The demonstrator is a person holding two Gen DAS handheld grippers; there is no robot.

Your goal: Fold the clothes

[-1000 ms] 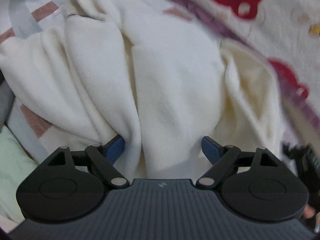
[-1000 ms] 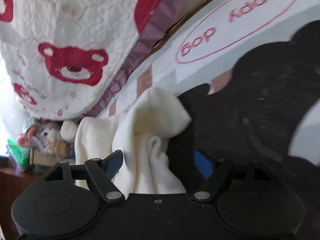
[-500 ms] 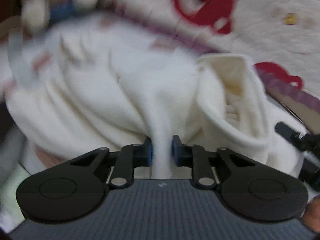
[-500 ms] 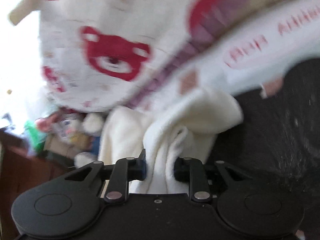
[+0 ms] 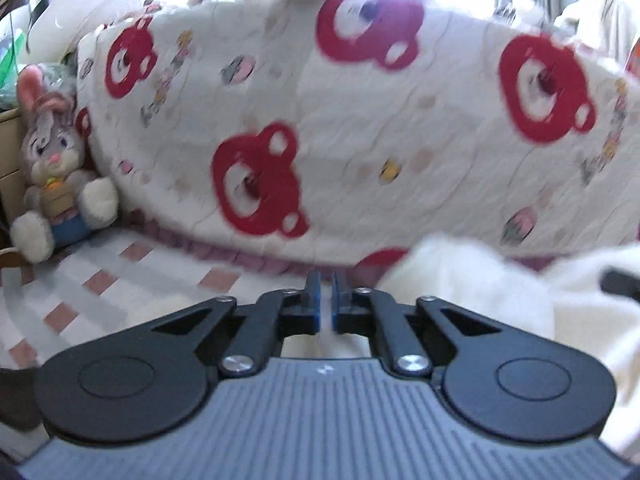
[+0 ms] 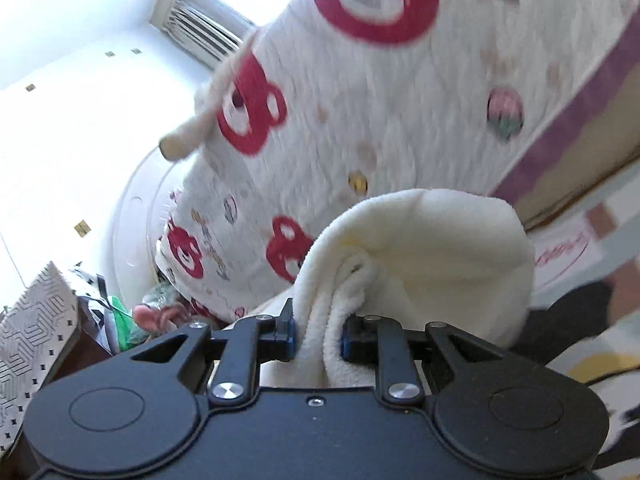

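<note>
Currently, left view: my left gripper (image 5: 325,304) is pinched together on a thin fold of the cream garment (image 5: 472,284), which bulks at 3 o'clock. Right view: my right gripper (image 6: 316,334) clamps a thick bunch of the garment (image 6: 420,256), rising toward 1 o'clock. I would lift evenly, keeping both edges taut.

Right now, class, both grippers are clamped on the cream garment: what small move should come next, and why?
Probably draw the two grippers apart to stretch the cream garment flat. The right gripper pinches a thick bunched fold, the left gripper is shut on a thin edge, and the cloth between them hangs crumpled.
</note>
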